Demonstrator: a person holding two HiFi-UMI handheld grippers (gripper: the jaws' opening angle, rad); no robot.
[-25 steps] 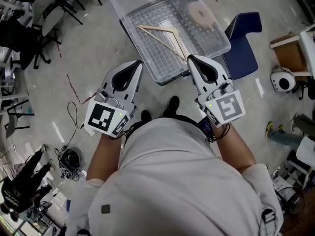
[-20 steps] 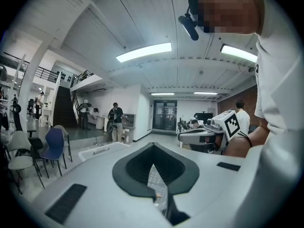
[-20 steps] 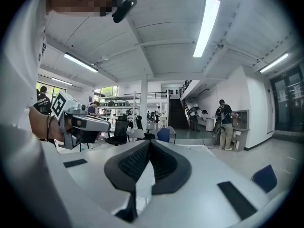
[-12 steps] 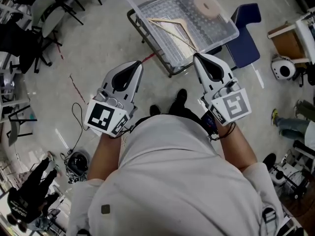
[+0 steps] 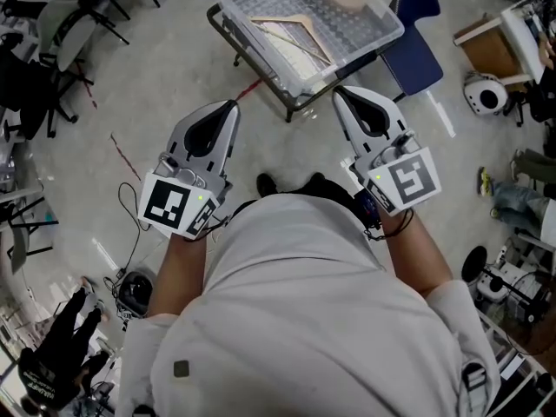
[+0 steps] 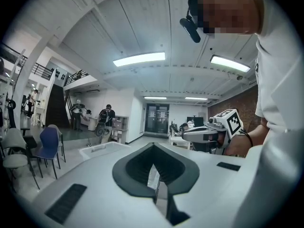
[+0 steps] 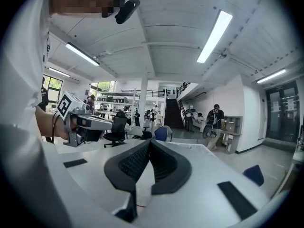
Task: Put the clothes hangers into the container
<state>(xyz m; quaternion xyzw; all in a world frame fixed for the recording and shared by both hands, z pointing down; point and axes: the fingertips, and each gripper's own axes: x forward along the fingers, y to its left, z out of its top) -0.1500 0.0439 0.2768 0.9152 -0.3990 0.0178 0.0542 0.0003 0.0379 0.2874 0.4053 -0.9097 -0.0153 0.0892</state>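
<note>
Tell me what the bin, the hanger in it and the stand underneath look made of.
Clear rectangular bin: translucent plastic with a glossy rim. Pale triangular hanger: likely bare wood, matte tan. Dark stand: probably painted metal tubing, thin and black.

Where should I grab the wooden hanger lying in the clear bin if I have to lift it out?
Probably midway along one slanted arm of the wooden hanger, coming straight down from above. It lies flat on the floor of the clear bin, whose walls block a sideways approach. The thin arm should fit across open jaws.
</note>
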